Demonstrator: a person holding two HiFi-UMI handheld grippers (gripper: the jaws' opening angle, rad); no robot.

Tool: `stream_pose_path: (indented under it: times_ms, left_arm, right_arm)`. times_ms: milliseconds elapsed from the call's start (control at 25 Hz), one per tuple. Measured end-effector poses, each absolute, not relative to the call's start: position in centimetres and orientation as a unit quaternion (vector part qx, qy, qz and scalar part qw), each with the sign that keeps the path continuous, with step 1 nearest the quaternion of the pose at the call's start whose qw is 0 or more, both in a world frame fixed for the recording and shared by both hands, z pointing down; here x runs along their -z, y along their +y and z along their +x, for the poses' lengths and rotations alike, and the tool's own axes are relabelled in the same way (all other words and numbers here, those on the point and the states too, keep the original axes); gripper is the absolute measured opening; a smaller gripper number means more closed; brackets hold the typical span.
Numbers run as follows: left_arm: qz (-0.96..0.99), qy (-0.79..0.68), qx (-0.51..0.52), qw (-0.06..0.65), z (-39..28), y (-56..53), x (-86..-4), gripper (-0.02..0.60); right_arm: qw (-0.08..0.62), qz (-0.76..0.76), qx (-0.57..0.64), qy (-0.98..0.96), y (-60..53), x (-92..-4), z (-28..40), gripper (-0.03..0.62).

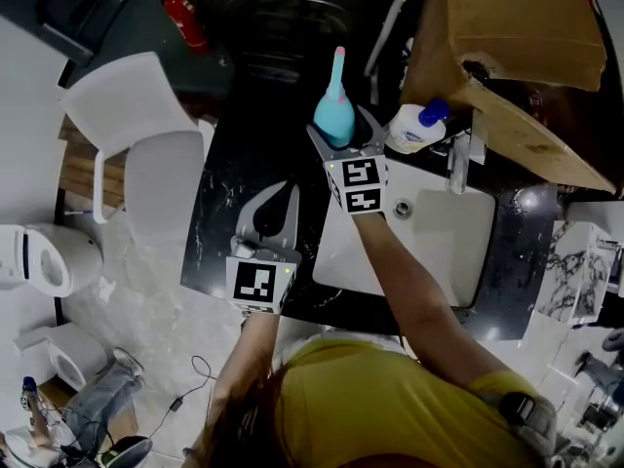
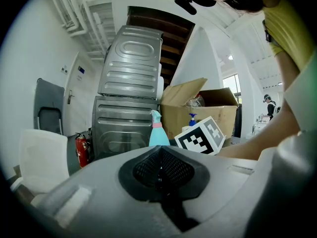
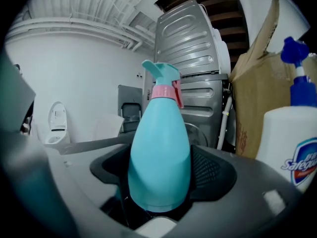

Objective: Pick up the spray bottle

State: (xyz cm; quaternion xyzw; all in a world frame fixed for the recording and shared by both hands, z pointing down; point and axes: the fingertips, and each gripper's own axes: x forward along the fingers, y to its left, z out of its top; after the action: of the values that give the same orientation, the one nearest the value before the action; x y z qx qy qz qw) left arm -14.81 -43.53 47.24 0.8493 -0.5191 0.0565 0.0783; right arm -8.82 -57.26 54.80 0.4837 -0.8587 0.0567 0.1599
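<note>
The spray bottle (image 1: 334, 115) is teal with a pink collar and stands upright at the back of the black counter (image 1: 216, 232). My right gripper (image 1: 343, 136) is shut on its body. In the right gripper view the spray bottle (image 3: 159, 157) fills the gap, with both dark pads (image 3: 210, 170) pressed against its sides. Whether its base touches the counter is hidden. My left gripper (image 1: 274, 206) hovers over the counter to the left of the sink, shut with nothing in it. From the left gripper (image 2: 161, 171) the spray bottle (image 2: 158, 133) shows ahead, beside the right gripper's marker cube.
A white soap pump bottle (image 1: 414, 127) stands just right of the spray bottle, close to the right gripper. A white sink (image 1: 444, 261) with a faucet (image 1: 458, 162) lies to the right. A cardboard box (image 1: 517, 47) overhangs the back right. A white chair (image 1: 136, 144) stands to the left.
</note>
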Motion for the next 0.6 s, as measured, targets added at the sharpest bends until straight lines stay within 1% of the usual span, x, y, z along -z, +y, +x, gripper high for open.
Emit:
stream_pose_path:
  times_ms: [320, 600]
  left_arm:
    - [0.849, -0.521, -0.052, 0.073, -13.6, -40.9, -46.4, 0.003]
    - [0.847, -0.524, -0.051, 0.078, -13.3, -38.9, -46.6, 0.003]
  right_arm:
    - [0.162, 0.479, -0.056, -0.861, -54.1, -55.0, -7.9, 0.367]
    - [0.166, 0.478, -0.083, -0.858, -53.3, -56.5, -7.4, 0.371]
